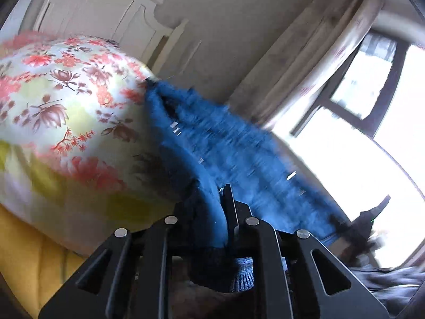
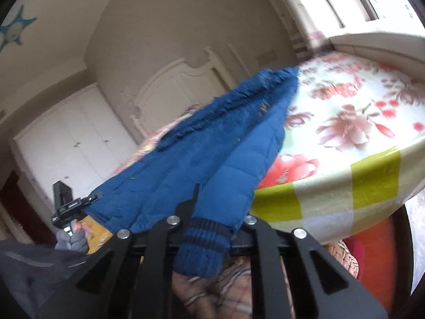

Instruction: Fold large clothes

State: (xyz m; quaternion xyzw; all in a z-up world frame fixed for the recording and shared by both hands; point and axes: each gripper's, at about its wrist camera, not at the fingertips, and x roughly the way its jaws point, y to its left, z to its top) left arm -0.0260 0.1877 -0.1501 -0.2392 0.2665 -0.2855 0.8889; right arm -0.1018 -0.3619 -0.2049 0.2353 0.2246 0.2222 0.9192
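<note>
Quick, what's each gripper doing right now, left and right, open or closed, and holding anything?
Left gripper: closed on the blue jacket.
Right gripper: closed on the jacket's sleeve, near the knit cuff.

no readable text, small white mark on black clamp too blurred to read

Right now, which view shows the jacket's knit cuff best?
The right wrist view: the knit cuff sits sharp and fully visible between the jaws. The left wrist view shows only a dark, partly hidden cuff behind blurred fabric.
</note>
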